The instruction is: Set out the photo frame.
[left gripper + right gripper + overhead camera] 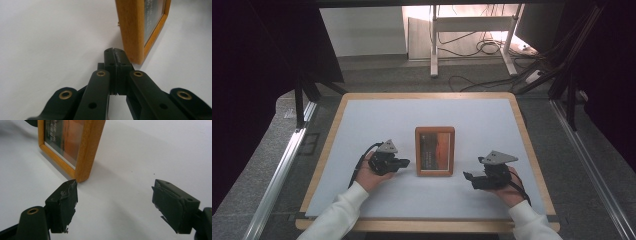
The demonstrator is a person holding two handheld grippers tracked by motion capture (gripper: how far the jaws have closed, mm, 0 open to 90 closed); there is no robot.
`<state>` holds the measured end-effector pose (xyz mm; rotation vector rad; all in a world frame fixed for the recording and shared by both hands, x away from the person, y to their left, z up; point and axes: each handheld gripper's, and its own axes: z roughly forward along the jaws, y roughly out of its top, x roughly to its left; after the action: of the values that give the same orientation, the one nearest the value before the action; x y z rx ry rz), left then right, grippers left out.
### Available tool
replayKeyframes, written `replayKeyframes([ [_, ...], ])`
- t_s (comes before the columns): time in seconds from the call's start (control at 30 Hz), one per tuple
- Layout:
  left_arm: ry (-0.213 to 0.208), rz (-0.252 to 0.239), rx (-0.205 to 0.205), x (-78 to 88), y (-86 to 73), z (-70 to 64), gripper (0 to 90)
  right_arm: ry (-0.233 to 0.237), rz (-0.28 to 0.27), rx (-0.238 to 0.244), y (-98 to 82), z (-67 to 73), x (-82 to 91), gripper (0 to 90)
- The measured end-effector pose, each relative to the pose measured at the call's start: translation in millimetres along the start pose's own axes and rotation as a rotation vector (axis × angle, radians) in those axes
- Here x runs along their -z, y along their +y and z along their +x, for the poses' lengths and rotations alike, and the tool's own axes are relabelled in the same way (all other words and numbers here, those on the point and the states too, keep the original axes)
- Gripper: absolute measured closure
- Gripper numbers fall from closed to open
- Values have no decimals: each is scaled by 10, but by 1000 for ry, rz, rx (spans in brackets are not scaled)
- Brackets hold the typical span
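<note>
Two grippers flanking picture frame [435,151], which is lying flat mid-table [362,120], long axis running 6 to 12 o'clock. Left gripper [403,163] sitting at frame's 9 o'clock, jaws pressed together, empty, tip just beside frame's near corner. Right gripper [468,176] waiting at 4 o'clock, jaws spread wide, empty, slightly farther off.

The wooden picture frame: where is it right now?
In the high view the wooden picture frame lies near the middle of the white table top, between the left tongs and the right tongs, nearer the person's edge.
</note>
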<state>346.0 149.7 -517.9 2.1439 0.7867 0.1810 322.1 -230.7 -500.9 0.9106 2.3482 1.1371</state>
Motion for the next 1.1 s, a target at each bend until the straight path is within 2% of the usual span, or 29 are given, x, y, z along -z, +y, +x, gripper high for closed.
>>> replayKeyframes([
  [0.13,28,-12,19,115,-106,8,856,-27,0,-9,-48,6,46,208],
  [0.27,57,-22,43,226,-239,-7,810,-73,-11,-32,-180,-28,133,208],
  [0.4,104,-37,91,317,-351,-10,627,-102,-18,-81,-297,-116,210,208],
  [0.47,116,-46,128,373,-391,4,529,-106,-19,-103,-329,-148,224,201],
  [0.57,127,-50,171,424,-441,24,451,-107,-21,-115,-348,-179,226,194],
  [0.7,145,-45,201,462,-496,38,394,-111,-19,-106,-349,-185,220,187],
  [0.87,167,-55,207,499,-532,41,360,-126,-18,-97,-355,-190,228,178],
  [1.1,179,-45,198,455,-538,67,335,-138,-22,-101,-353,-201,233,179],
])
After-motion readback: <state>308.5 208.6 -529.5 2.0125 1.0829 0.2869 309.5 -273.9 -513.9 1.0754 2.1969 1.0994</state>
